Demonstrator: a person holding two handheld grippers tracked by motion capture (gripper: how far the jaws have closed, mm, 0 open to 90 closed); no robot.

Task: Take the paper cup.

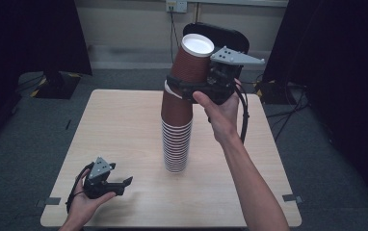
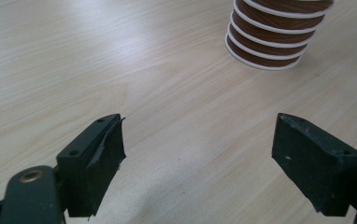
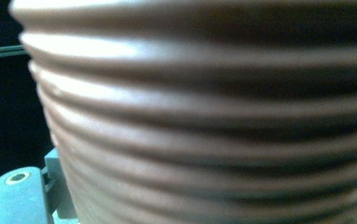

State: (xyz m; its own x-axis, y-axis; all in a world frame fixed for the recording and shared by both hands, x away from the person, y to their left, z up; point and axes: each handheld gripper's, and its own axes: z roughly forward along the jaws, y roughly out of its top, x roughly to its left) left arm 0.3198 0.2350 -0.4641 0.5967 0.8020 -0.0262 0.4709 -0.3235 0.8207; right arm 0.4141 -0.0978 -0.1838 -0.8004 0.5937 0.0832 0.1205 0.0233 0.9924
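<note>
High view: right gripper (image 1: 188, 87) up above the table (image 1: 124, 130), jaws clamped round the ribbed side of a brown paper cup (image 1: 191, 60). Cup's upside down, white base on top, tilted a bit, its rim end sitting just over the top of the cup stack (image 1: 176, 139). Can't tell whether it's clear of the stack or touching it. The stack stands upside down near the table's centre, white rims banding its lower part. Right gripper view: brown ridges of the cup (image 3: 214, 116) right up close and blurred, so the grip shows best from above. Left gripper (image 1: 120, 185) low at the near-left corner, well apart from the stack. Left gripper view: jaws wide apart, nothing btwn them, bare wood below, stack bottom (image 2: 279, 32) ahead.
</note>
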